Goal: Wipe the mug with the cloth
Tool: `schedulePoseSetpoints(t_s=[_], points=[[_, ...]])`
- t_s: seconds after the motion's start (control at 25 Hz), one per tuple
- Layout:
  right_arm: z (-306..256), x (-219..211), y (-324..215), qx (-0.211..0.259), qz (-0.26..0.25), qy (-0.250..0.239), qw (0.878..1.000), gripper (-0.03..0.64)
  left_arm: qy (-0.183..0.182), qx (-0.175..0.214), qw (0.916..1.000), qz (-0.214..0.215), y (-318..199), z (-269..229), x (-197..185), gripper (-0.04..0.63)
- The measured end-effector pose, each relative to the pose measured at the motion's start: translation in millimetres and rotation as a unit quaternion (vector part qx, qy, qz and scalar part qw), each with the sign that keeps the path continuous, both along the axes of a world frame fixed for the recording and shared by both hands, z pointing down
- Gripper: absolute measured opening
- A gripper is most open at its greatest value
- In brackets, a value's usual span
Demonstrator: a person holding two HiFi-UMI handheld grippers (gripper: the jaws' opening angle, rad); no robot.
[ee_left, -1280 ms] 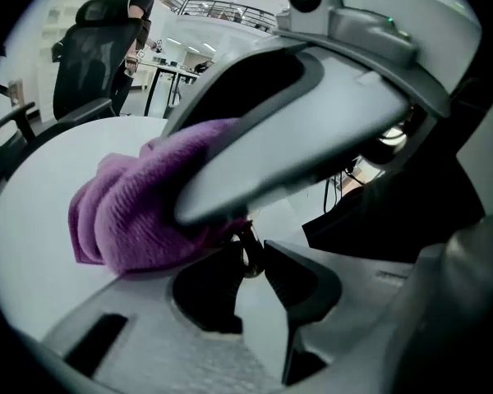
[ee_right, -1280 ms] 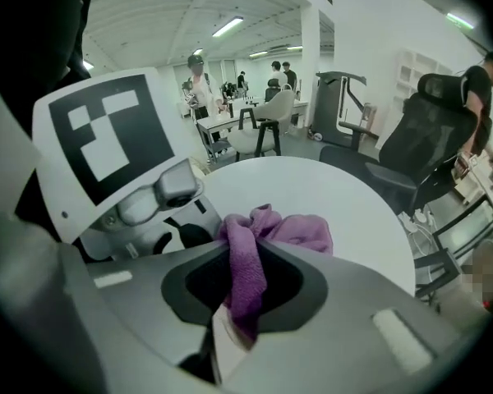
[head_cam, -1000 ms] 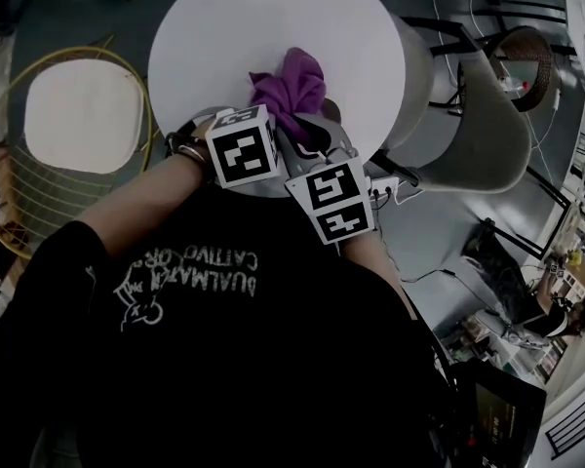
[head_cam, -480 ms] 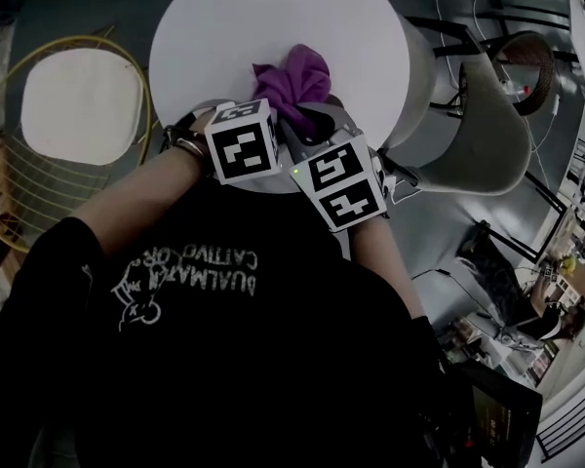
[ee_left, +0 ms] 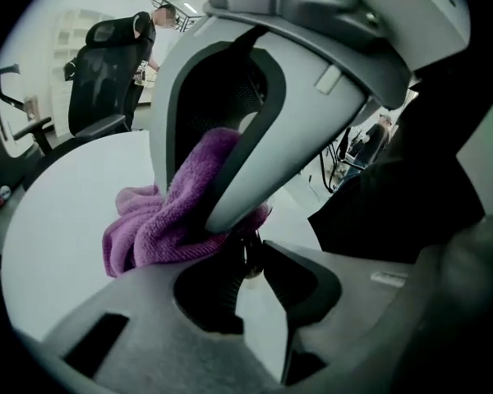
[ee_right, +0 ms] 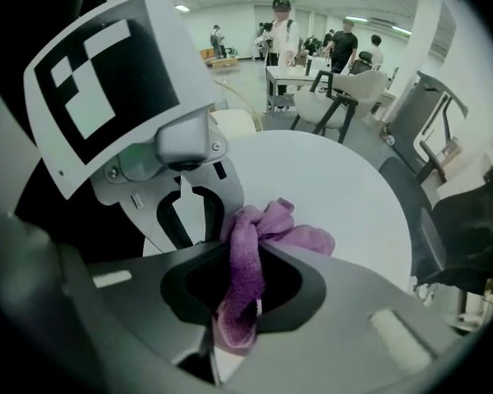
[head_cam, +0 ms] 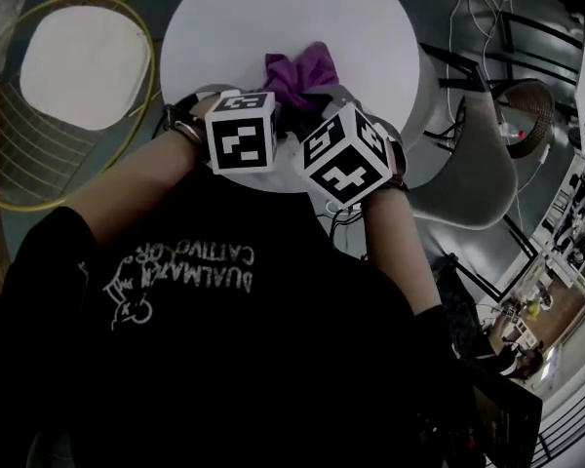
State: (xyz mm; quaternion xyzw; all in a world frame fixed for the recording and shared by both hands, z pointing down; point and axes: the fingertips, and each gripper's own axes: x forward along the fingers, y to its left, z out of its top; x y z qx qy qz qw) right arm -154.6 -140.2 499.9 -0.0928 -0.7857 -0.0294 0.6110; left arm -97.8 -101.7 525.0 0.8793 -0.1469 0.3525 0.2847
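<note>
On the white round table point(head_cam: 273, 8) the purple cloth point(head_cam: 300, 69) lies bunched just beyond both grippers. My right gripper point(ee_right: 242, 253) is shut on the cloth point(ee_right: 271, 228), and a fold hangs down between its jaws. My left gripper point(ee_left: 251, 251) has just closed a little on a thin, dark, glossy piece point(ee_left: 249, 263), which looks like part of the mug. Cloth and grippers hide the remainder of the mug. In the head view only the marker cubes of the left gripper point(head_cam: 242, 131) and the right gripper point(head_cam: 348, 154) show, side by side at the table's near edge.
A yellow wire chair with a white cushion point(head_cam: 78, 66) stands left of the table. A grey shell chair point(head_cam: 478, 164) stands to the right, with cables on the floor near it. A black office chair point(ee_left: 107, 64) is beyond the table. People stand far back in the room.
The right gripper has rolled, so its cube shows other faces and sits closer to the left cube. The left gripper has kept its place. The cloth stays bunched between them.
</note>
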Motion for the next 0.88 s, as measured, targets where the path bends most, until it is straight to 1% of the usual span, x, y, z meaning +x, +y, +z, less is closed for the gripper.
schedulePoseSetpoints(t_s=[0.12,0.24,0.4,0.48,0.6,0.68,0.88], points=[[12,-11,6,-0.02,-0.028,0.016,0.999,0.066,-0.002,0.004,0.9996,-0.027,4,8,-9,0.072],[12,-15,14,-0.04,-0.052,0.027,0.997,0.067,-0.008,0.003,0.9986,-0.052,8,4,-13,0.072],[17,-17,9,-0.052,-0.077,0.042,0.995,0.067,-0.031,0.021,0.9958,-0.083,-1,0,-17,0.074],[17,-20,8,-0.061,-0.09,0.045,0.993,0.066,-0.039,0.019,0.9939,-0.102,-4,-2,-19,0.075],[13,-33,18,-0.088,-0.112,0.035,0.989,0.067,-0.057,0.019,0.9901,-0.127,-2,-7,-26,0.078],[17,-34,25,-0.107,-0.122,0.029,0.986,0.067,-0.067,0.022,0.9869,-0.145,-3,-7,-23,0.078],[28,-33,24,-0.135,-0.137,0.002,0.981,0.069,-0.086,0.019,0.9764,-0.197,-9,0,-13,0.078]])
